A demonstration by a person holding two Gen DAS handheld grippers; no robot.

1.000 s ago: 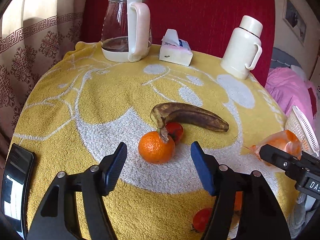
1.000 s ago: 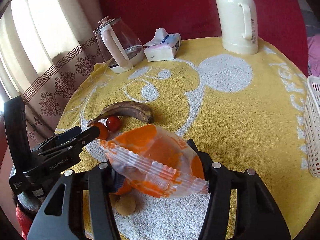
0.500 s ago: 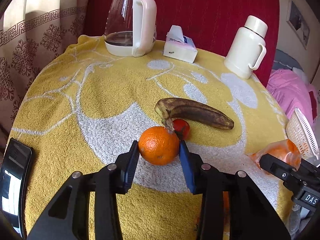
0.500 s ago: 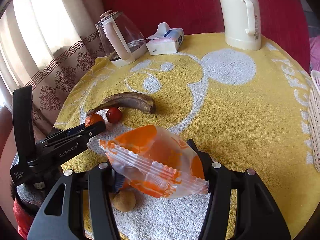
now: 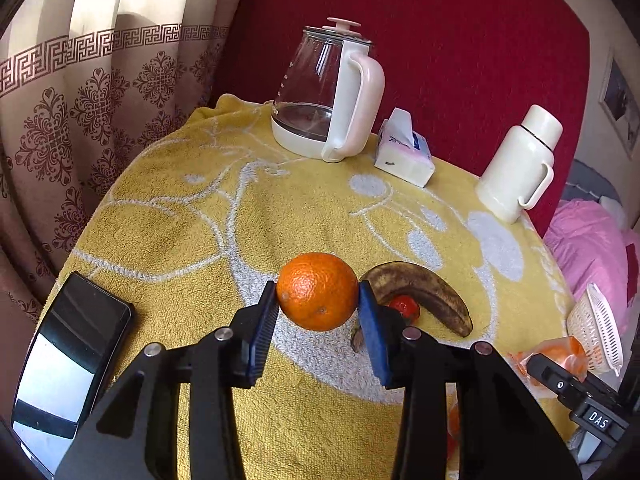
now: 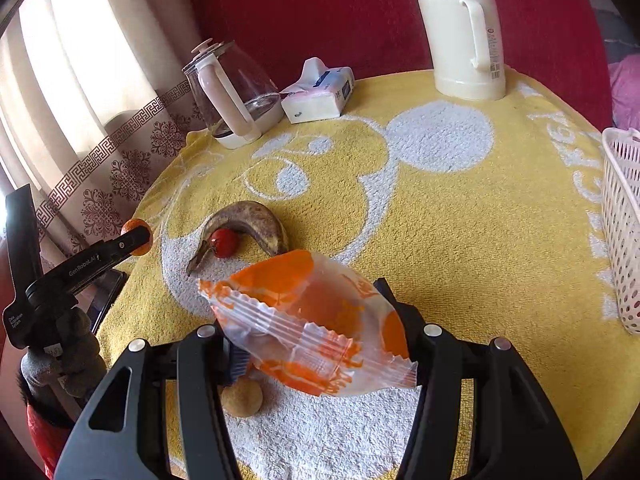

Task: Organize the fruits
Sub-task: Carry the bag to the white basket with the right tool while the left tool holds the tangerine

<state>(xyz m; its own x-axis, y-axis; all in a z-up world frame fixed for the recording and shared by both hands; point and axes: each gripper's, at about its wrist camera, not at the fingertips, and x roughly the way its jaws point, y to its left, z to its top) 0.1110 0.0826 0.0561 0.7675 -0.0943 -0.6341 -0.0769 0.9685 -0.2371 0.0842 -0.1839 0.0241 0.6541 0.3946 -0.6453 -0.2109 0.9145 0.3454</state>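
Note:
My left gripper (image 5: 318, 298) is shut on an orange (image 5: 316, 280) and holds it a little above the yellow towel (image 5: 200, 240). In the right wrist view the same orange (image 6: 136, 226) shows at the far left, at the tip of the left gripper (image 6: 132, 240). A blackened banana (image 5: 424, 288) and a small red fruit (image 5: 404, 306) lie on the towel just behind it. My right gripper (image 6: 308, 324) is shut on an orange in a clear wrapper (image 6: 280, 280). A small brown round fruit (image 6: 242, 396) lies under it.
A white basket (image 6: 624, 220) stands at the towel's right edge. A glass kettle (image 5: 328, 92), a tissue pack (image 5: 404, 156) and a cream thermos (image 5: 520, 168) line the back. A phone (image 5: 68, 352) lies at the left edge. A curtain hangs left.
My left gripper's jaws closed on the orange and lifted it off the towel, away from the banana and the red fruit. The right gripper kept still with its wrapped orange.

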